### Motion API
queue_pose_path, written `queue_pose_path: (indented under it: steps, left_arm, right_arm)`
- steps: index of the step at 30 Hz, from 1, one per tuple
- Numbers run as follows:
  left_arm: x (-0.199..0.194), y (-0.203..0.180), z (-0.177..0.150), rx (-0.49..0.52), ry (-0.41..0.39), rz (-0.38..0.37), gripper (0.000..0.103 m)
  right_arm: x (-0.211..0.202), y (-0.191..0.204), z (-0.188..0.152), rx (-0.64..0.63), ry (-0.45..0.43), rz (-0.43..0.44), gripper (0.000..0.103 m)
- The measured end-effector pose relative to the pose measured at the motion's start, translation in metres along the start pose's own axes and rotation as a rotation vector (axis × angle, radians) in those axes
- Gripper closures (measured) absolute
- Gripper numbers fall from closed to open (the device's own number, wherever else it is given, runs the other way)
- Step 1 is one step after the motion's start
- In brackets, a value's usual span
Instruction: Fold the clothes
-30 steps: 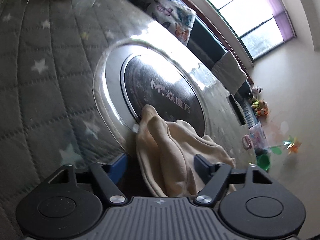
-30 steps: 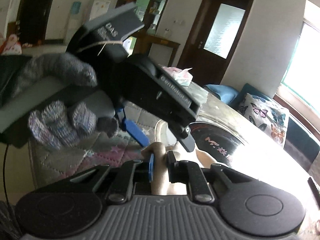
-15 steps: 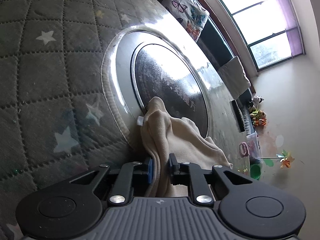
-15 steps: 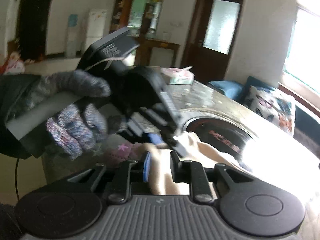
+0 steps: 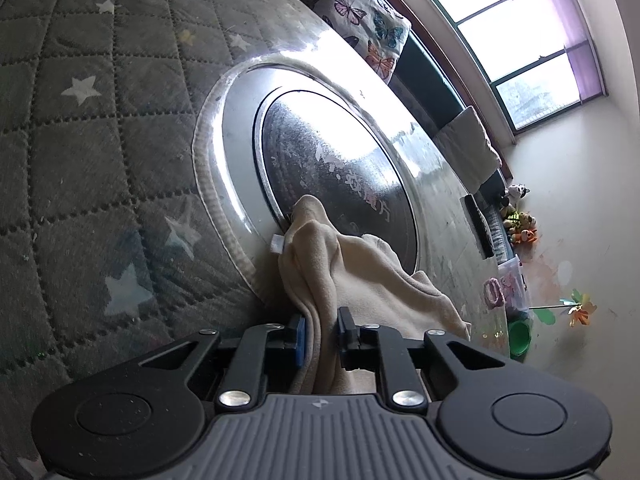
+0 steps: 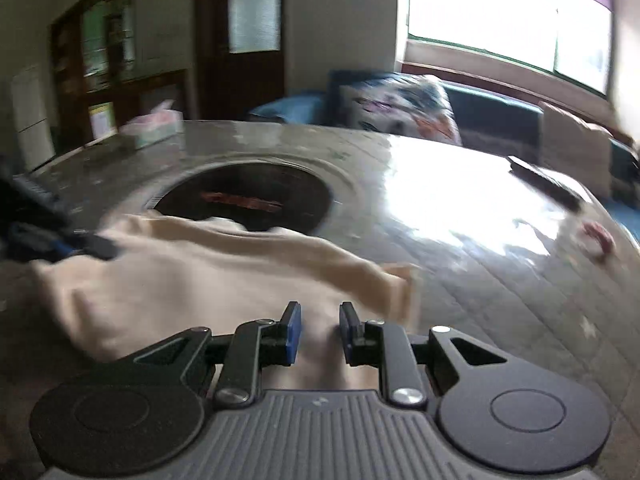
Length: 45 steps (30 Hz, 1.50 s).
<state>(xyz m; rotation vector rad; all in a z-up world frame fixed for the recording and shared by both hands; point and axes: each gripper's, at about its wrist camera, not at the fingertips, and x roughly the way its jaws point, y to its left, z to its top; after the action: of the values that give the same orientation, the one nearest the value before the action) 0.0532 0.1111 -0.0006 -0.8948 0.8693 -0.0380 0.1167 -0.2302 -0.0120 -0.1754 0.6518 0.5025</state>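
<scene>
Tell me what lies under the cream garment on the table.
The cream garment drapes over the quilted table cover and the dark round plate's near rim. Anything else beneath the fabric is hidden.

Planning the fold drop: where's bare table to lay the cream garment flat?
Free: quilted star cover left of the round hotplate, and the glossy stretch toward the sofa. Crowded: far edge by the tissue box.
</scene>
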Motion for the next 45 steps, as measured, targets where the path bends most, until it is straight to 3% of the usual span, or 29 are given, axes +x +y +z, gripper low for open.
queue_pose_path:
  steps: [2,9,15,18,20,26,36,45]
  left_arm:
    - [0.000,-0.001,0.000,0.005,0.000,0.003,0.086]
    - [0.002,-0.005,0.002,0.034,-0.004,0.013,0.086]
    - [0.001,-0.005,0.002,0.049,-0.005,0.018,0.087]
    - [0.001,-0.009,0.002,0.060,-0.009,0.018,0.088]
    - [-0.001,-0.014,0.002,0.077,-0.017,0.017,0.089]
    - [-0.007,-0.048,0.007,0.160,-0.032,-0.026,0.090]
    - [0.029,-0.139,-0.004,0.302,0.008,-0.113,0.090]
    - [0.086,-0.208,-0.026,0.398,0.076,-0.125,0.090]
  right_arm:
    - [0.002,-0.014,-0.002,0.045,-0.004,0.005,0.077]
    - [0.008,-0.037,0.004,0.144,-0.028,-0.043,0.075]
    - [0.024,-0.046,0.000,0.232,0.004,0.002,0.068]
    - [0.025,-0.047,-0.002,0.260,-0.005,0.030,0.074]
    - [0.024,-0.046,-0.001,0.266,-0.014,0.043,0.090]
    - [-0.001,-0.046,0.001,0.293,-0.093,0.038,0.094]
    - [-0.064,-0.082,0.019,0.264,-0.216,-0.112,0.094]
    - [-0.092,-0.141,0.024,0.269,-0.232,-0.265,0.094]
